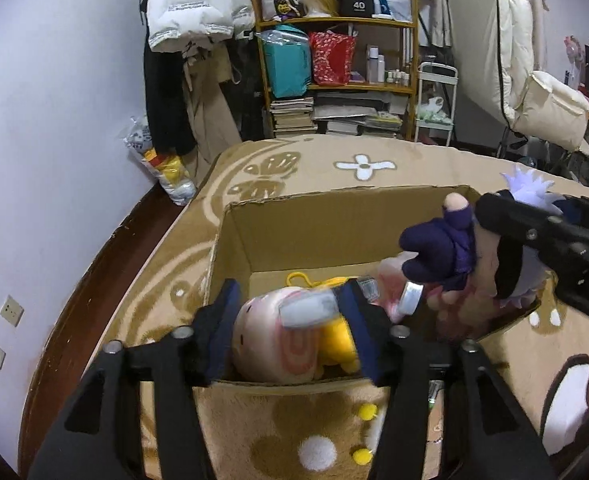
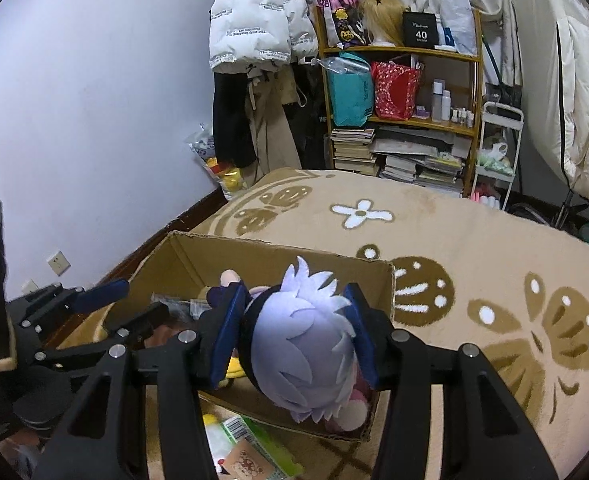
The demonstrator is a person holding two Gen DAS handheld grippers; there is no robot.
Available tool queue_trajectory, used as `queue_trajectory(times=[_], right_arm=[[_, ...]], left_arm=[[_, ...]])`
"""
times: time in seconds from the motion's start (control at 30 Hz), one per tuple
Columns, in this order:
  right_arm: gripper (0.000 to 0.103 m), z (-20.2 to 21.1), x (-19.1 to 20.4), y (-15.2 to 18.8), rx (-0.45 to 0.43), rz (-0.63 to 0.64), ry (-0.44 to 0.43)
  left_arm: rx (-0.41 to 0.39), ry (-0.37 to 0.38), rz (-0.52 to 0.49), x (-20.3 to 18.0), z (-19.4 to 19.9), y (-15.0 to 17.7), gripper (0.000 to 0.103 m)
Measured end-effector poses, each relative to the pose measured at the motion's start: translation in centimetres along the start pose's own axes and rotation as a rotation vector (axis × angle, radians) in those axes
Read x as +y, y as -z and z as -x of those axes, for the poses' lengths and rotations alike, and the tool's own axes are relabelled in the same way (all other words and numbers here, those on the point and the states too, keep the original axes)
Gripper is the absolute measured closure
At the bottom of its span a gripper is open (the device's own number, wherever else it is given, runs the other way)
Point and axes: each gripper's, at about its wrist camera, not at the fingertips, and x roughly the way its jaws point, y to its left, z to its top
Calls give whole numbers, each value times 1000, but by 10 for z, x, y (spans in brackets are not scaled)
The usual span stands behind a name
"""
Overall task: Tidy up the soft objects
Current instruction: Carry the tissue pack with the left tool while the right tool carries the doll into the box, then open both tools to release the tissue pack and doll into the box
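Note:
An open cardboard box (image 1: 294,236) stands on the tan rug (image 1: 334,168); it also shows in the right wrist view (image 2: 198,256). My left gripper (image 1: 292,314) is shut on a round pink-and-yellow plush toy (image 1: 270,340) just inside the box's near wall. My right gripper (image 2: 290,316) is shut on the head of a white-haired plush doll (image 2: 306,344) in dark purple clothes, held over the box. The doll's body (image 1: 442,252) hangs above the box's right side in the left wrist view. Other soft toys lie in the box, partly hidden.
A wooden shelf (image 1: 334,60) with bags, books and bottles stands beyond the rug, with hanging coats (image 1: 198,12) to its left. Packaged items (image 2: 254,440) lie on the floor by the box's near side. A toy bag (image 1: 166,164) leans on the wall.

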Motion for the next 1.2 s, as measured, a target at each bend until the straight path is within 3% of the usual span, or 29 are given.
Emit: queue_trajectory(times=[0.07, 0.2, 0.3, 0.43, 0.53, 0.63, 1.2], right_arm=[[34, 1, -3, -1, 2, -15, -14], [30, 7, -8, -2, -7, -41, -24], [20, 11, -10, -4, 11, -53, 2], [10, 22, -12, -3, 15, -75, 11], [0, 32, -10, -1, 24, -73, 19], [0, 45, -6, 2, 21, -66, 30], [0, 85, 26, 45, 80, 4, 56]], left_arm=[[5, -9, 3, 1, 1, 2, 43], [28, -73, -18, 0, 5, 3, 36], [6, -90, -21, 1, 19, 7, 26], [13, -84, -14, 3, 33, 11, 13], [17, -74, 12, 6, 44, 17, 10], [21, -85, 16, 7, 54, 21, 3], [81, -82, 27, 4, 91, 60, 3]])
